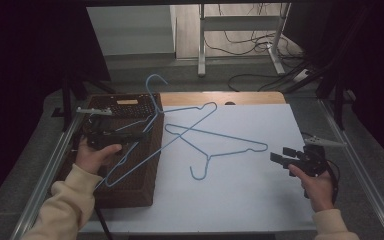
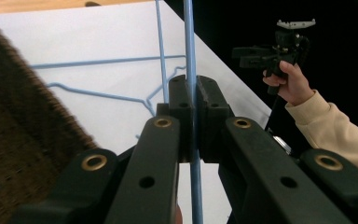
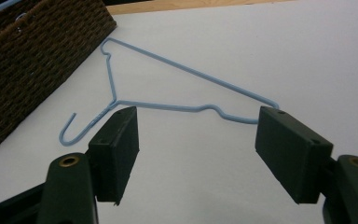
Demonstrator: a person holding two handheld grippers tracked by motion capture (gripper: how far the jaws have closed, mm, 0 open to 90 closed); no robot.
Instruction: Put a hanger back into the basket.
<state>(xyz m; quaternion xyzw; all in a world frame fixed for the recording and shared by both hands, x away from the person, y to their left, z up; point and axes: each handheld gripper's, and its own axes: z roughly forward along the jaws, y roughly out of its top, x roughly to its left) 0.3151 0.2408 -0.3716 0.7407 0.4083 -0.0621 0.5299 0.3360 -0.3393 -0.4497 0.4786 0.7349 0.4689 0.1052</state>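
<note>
R gripper [image 1: 280,155], near right over the white table [image 1: 260,200], jaws spread wide, nothing btwn them. Just beyond it a blue hanger [image 3: 168,93] lies flat on the table, hook toward the near side. L gripper [image 1: 142,134], over the brown wicker basket [image 1: 130,192] at left, jaws clamped on a 2nd blue hanger [image 1: 152,117], lifted, hook pointing far.

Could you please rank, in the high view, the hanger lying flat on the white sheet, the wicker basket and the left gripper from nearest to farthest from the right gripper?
From the right gripper, open at the table's right:
1. Flat hanger, mid-sheet, its end just left of the gripper.
2. Wicker basket, on the table's left.
3. Left gripper, above the basket, shut on a second hanger.
</note>
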